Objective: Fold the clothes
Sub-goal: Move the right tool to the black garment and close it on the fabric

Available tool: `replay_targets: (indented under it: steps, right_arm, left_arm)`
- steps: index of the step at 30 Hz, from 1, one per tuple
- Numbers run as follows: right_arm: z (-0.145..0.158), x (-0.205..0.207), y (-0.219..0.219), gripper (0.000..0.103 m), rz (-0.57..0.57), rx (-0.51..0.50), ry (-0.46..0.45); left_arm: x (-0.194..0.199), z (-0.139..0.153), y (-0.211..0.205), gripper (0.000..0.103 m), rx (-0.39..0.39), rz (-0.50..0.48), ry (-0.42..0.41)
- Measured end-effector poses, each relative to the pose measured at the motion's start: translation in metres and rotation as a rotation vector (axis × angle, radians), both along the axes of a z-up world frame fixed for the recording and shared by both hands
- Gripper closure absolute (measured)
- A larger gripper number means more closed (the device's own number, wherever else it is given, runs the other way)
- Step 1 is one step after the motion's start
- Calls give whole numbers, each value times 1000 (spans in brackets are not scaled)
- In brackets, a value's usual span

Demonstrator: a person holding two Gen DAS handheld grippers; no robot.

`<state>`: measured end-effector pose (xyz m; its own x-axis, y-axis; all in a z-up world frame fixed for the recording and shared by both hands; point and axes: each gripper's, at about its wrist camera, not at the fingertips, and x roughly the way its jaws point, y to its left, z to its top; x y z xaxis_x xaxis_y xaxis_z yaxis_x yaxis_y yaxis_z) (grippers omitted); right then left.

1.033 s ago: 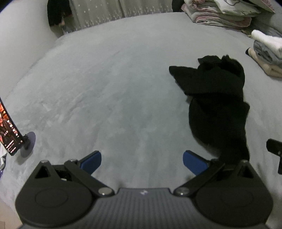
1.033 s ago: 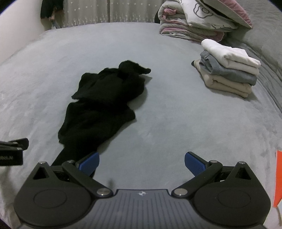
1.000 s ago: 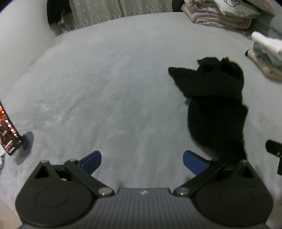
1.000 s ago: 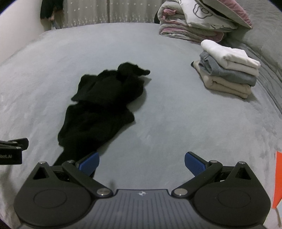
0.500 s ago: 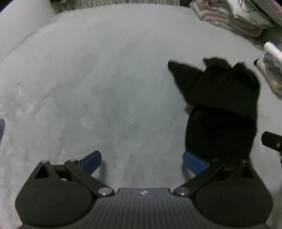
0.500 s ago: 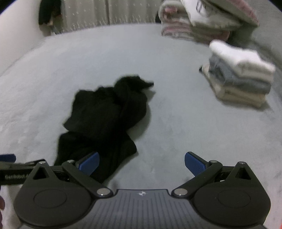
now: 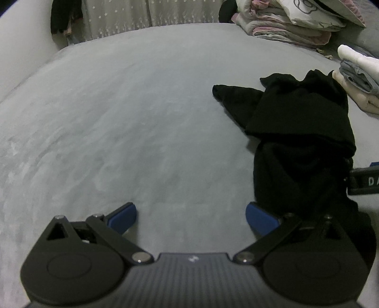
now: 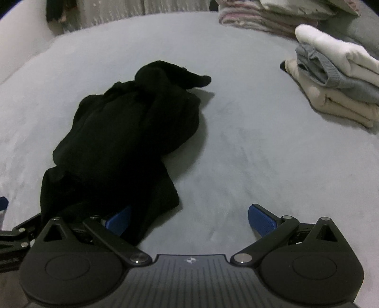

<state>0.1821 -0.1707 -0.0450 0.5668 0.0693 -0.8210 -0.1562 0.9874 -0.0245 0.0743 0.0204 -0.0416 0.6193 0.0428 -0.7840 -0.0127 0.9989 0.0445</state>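
1. The left gripper (image 7: 190, 219) is spread wide over the grey bed (image 7: 142, 118) with nothing between its blue pads; its right pad sits just at the near edge of the black garment (image 7: 298, 147).
2. The right gripper (image 8: 189, 219) is equally wide open and empty, its left pad tucked against the garment's (image 8: 123, 142) near end.
3. The crumpled garment stretches away ahead, between the two tools.
4. Farther off to the right sits a stack of folded clothes (image 8: 338, 78).
5. Beyond that, piled bedding (image 7: 291, 21).
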Motion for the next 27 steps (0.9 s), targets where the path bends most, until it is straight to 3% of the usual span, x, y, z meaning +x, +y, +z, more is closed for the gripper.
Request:
replay_targets:
  steps: [8, 12, 15, 19, 25, 27]
  right_arm:
    - [3, -7, 1, 1, 49, 20, -87]
    - [14, -15, 1, 22, 92, 40, -178]
    - [25, -22, 2, 35, 123, 80, -238]
    - [36, -28, 4, 39, 166, 165, -284]
    - [37, -28, 13, 46, 189, 251, -267]
    - [35, -27, 13, 47, 179, 276, -260]
  left_arm:
    - [0, 4, 8, 0, -43, -19, 5]
    - [-3, 8, 17, 2, -121, -15, -12]
    - [-3, 14, 23, 11, -214, -20, -24]
    - [-1, 18, 25, 24, -322, -33, -31]
    - [5, 17, 18, 42, -370, -37, -40]
    - [7, 18, 15, 43, -373, -29, -47]
